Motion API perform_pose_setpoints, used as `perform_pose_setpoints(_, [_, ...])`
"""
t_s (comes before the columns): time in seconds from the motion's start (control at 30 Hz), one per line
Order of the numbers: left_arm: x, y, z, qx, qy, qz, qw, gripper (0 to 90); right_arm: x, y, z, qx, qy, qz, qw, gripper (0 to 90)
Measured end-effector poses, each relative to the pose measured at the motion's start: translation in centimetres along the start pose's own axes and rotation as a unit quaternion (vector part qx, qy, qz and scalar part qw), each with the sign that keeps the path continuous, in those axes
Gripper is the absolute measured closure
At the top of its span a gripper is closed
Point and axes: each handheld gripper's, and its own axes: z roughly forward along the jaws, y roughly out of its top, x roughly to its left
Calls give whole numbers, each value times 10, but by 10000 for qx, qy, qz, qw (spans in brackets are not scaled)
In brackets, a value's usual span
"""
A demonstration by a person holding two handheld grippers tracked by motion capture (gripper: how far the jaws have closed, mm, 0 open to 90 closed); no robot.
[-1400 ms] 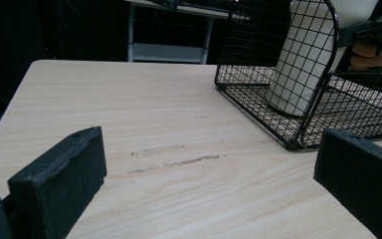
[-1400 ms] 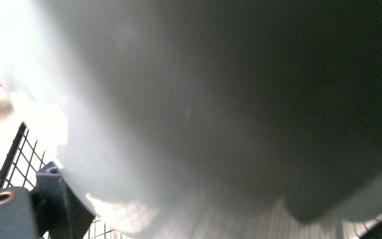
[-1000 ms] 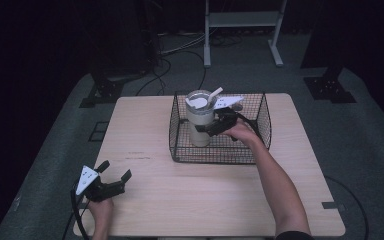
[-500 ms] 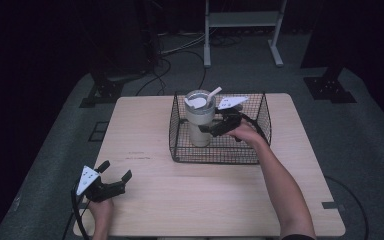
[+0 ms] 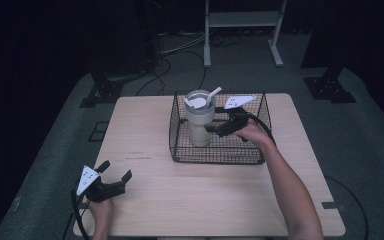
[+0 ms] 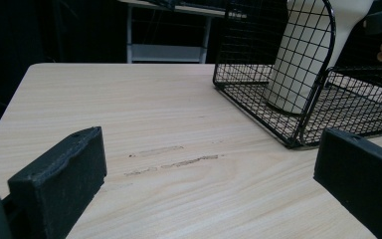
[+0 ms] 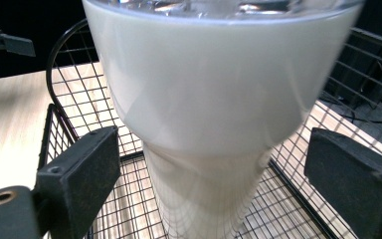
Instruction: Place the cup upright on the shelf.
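Note:
A cream tumbler with a lid and a straw stands upright in the left part of a black wire basket at the table's middle back. My right gripper reaches into the basket from the right and stands open. In the right gripper view its jaws flank the tumbler, one on each side, with a small gap at both. My left gripper rests open at the table's front left corner, holding nothing. The left gripper view shows the basket and the tumbler farther off.
The light wooden table stands on a grey floor mat, with dark stands and cables behind it. A faint scuff mark lies on the wood in front of the left gripper.
My right gripper and hand have shifted slightly to the right inside the basket. The tumbler and the left gripper have stayed put.

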Motion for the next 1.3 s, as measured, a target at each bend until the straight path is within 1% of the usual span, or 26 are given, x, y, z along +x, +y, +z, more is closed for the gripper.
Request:
perform_pose_setpoints(0.3, [0, 0, 0, 14, 6, 20, 10000, 0, 3, 5, -18, -68, -35, 10, 10000, 69])
perform_pose_setpoints(0.6, [0, 0, 0, 11, -4, 27, 10000, 0, 7, 10, -36, -121, -127, 104, 9998, 69])
perform_pose_setpoints(0.67, [-1, 0, 0, 8, -11, 36, 10000, 0, 8, 13, -41, -165, -178, 142, 9996, 69])
perform_pose_setpoints(0.73, [-1, 0, 0, 13, -11, 37, 10000, 0, 11, 16, -45, -211, -171, 119, 9996, 69])
perform_pose_setpoints(0.83, [0, 0, 0, 13, -14, 27, 10000, 0, 14, 20, -51, -175, -179, 50, 9997, 70])
perform_pose_setpoints(0.87, [0, 0, 0, 18, -11, 24, 10000, 0, 15, 21, -53, -201, -194, 39, 9996, 70])
perform_pose_setpoints(0.9, [0, 0, 0, 18, -10, 21, 10000, 0, 15, 22, -55, -216, -192, 83, 9995, 70])
perform_pose_setpoints(0.97, [0, 0, 0, 11, -17, 28, 10000, 0, 17, 23, -59, -234, -200, 43, 9995, 69])
perform_pose_setpoints(1.13, [-1, 0, 0, 13, -18, 31, 10000, 0, 22, 28, -69, -204, -180, 61, 9996, 69])
perform_pose_setpoints(1.3, [-1, 0, 0, 16, -21, 35, 10000, 0, 29, 31, -78, -77, -138, 33, 9999, 69])
